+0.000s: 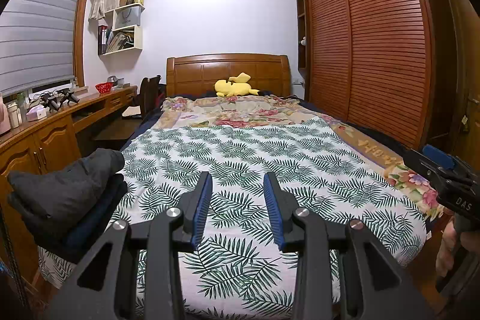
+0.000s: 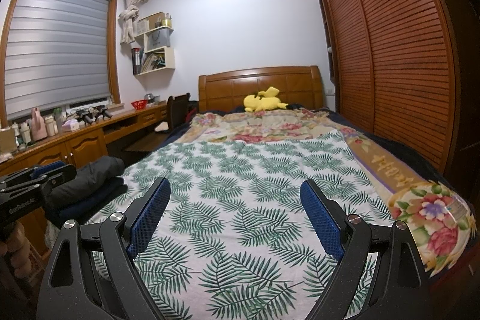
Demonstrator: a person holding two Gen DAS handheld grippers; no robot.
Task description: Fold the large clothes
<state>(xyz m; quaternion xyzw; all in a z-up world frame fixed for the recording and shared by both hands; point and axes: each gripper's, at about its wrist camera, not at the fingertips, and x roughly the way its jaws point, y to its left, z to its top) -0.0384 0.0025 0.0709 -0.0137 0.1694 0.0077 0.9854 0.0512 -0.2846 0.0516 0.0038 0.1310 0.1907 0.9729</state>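
Note:
A white cloth with a green leaf print (image 1: 240, 158) (image 2: 246, 176) lies spread flat over the near half of the bed. At its left corner sits a stack of folded dark clothes (image 1: 69, 194) (image 2: 90, 185), a black piece on top of navy ones. My left gripper (image 1: 238, 176) hovers over the near edge of the leaf cloth, jaws partly apart with nothing between them. My right gripper (image 2: 235, 182) hovers over the same edge further right, jaws wide apart and empty. Each gripper shows in the other's view: left gripper (image 2: 45, 179), right gripper (image 1: 435, 161).
A floral quilt (image 1: 240, 110) covers the far half of the bed, with a yellow plush toy (image 1: 234, 86) by the wooden headboard (image 1: 228, 68). A long wooden desk (image 1: 60, 122) and a chair (image 1: 148, 92) run along the left. A slatted wardrobe (image 1: 375, 50) stands on the right.

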